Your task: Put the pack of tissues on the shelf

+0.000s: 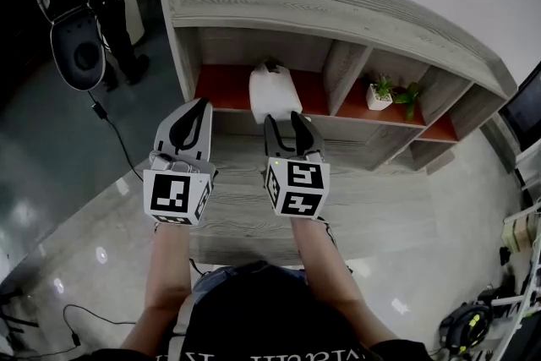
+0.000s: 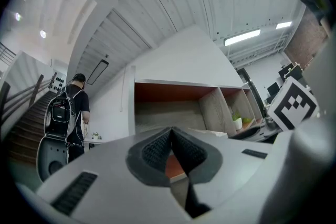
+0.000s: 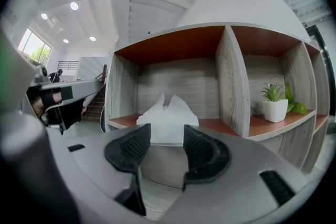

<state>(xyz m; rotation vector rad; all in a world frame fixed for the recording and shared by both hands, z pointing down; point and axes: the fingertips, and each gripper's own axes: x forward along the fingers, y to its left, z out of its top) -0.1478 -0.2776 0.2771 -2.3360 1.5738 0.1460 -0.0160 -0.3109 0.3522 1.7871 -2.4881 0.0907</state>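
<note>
Starting nearest the head camera, two bare forearms (image 1: 166,275) are seen reaching forward, each ending in a grey gripper with a black-and-white marker cube. The left gripper (image 1: 199,103) is held level with the other, and its dark ribbed pads (image 2: 157,148) are pressed together at the tips with nothing between them. The right gripper (image 1: 284,117) is pointed at the middle of a long grey wood-grain shelf unit with orange-red compartment floors (image 1: 338,13). Its jaws are set partly apart, and nothing is gripped; only open air lies between the pads (image 3: 202,148). Just beyond those jaws, the white soft pack of tissues (image 1: 272,92) is seen resting upright on the orange-red floor of the leftmost wide compartment, apart from the pads. Two compartments to the right, a small green plant in a white pot (image 1: 379,95) is placed. Farthest off, at the left, a person in dark clothes with a backpack (image 2: 72,112) is seen standing.
</note>
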